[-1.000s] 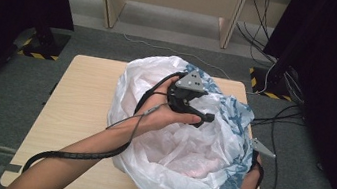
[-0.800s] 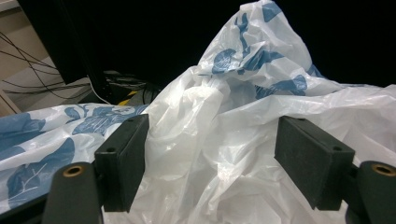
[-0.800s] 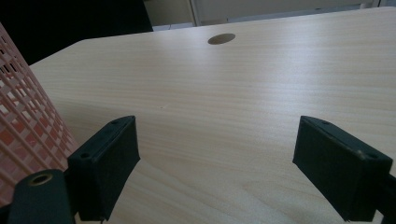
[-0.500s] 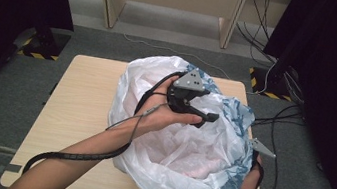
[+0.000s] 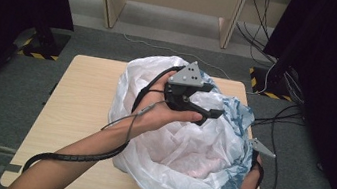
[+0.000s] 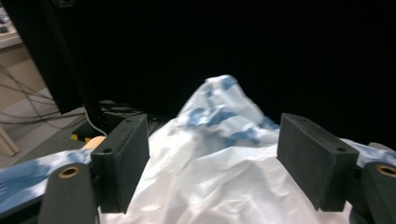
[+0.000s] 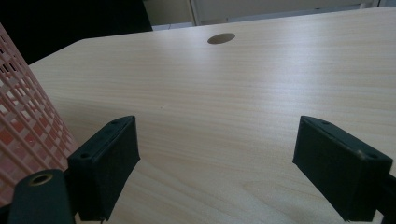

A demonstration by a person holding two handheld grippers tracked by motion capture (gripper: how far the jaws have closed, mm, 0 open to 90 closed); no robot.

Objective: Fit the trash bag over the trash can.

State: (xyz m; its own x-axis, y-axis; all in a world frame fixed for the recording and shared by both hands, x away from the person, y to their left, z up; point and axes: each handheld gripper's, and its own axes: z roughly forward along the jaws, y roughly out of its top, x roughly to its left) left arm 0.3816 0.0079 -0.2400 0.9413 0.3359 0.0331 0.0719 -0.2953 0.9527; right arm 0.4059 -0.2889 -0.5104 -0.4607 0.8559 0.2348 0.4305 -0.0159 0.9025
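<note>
1. A white bag is draped over a pink basket on the table; lining the basket seems to be the step in hand.
2. The left gripper is held above the bag, jaws wide apart and empty.
3. The right gripper is held open over bare table beside the basket.
4. Next, the bag's rim probably needs pinching and pulling down.

Bag sits on table, filling its right half & overhanging near edge. Left gripper hangs above bag's top. Right gripper at bag's right side, w/ basket just beside it on table.
</note>
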